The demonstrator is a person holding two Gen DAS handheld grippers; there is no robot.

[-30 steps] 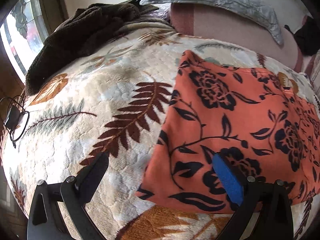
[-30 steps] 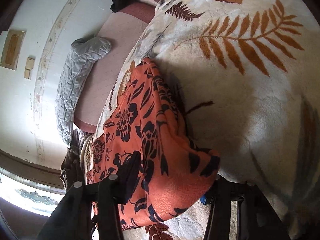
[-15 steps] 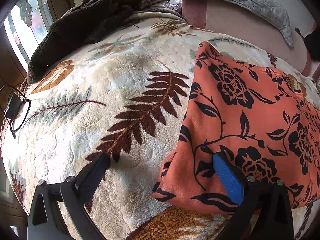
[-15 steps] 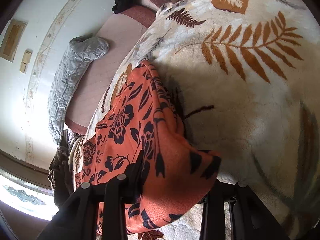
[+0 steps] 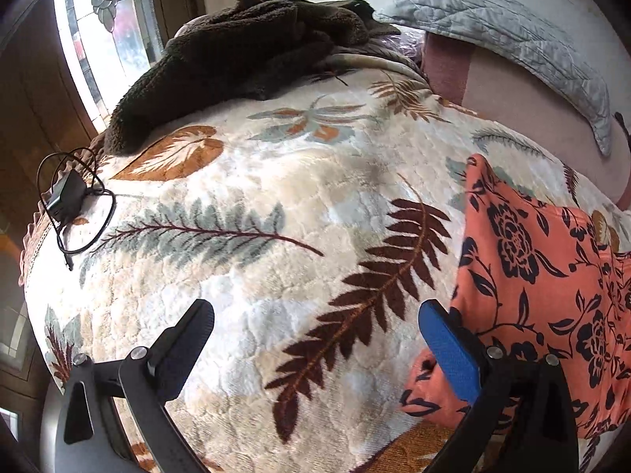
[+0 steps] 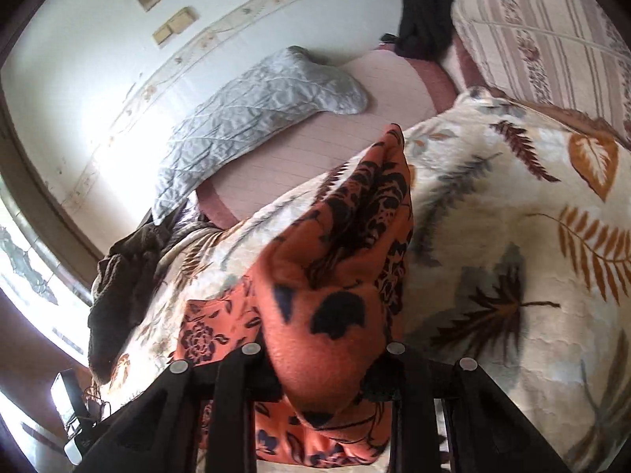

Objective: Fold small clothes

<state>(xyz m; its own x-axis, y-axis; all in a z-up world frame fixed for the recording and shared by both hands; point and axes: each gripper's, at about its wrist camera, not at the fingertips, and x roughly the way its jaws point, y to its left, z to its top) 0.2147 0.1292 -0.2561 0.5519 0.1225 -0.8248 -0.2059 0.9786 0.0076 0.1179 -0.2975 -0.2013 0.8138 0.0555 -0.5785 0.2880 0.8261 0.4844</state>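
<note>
You are mid-fold: your right gripper (image 6: 323, 370) is closing, clenched on the orange floral garment (image 6: 335, 276) and lifting its edge off the leaf-print blanket (image 5: 276, 197). Your left gripper (image 5: 315, 339) hangs released beside that garment; next, carry the raised edge across and lay it flat.

From my left wrist view, the garment (image 5: 544, 287) lies on the blanket (image 5: 276, 205) to the right, with my left gripper (image 5: 315, 339) over the blanket just beside its near corner. A crumpled throw (image 5: 244, 51) sits on the blanket's far edge, a charger with its cable (image 5: 67, 197) at the left edge, and a pillow (image 5: 512, 35) behind to the right. In my right wrist view, a fold of the garment stands up between my right gripper's (image 6: 323, 374) fingers, the rest on the blanket beneath.
</note>
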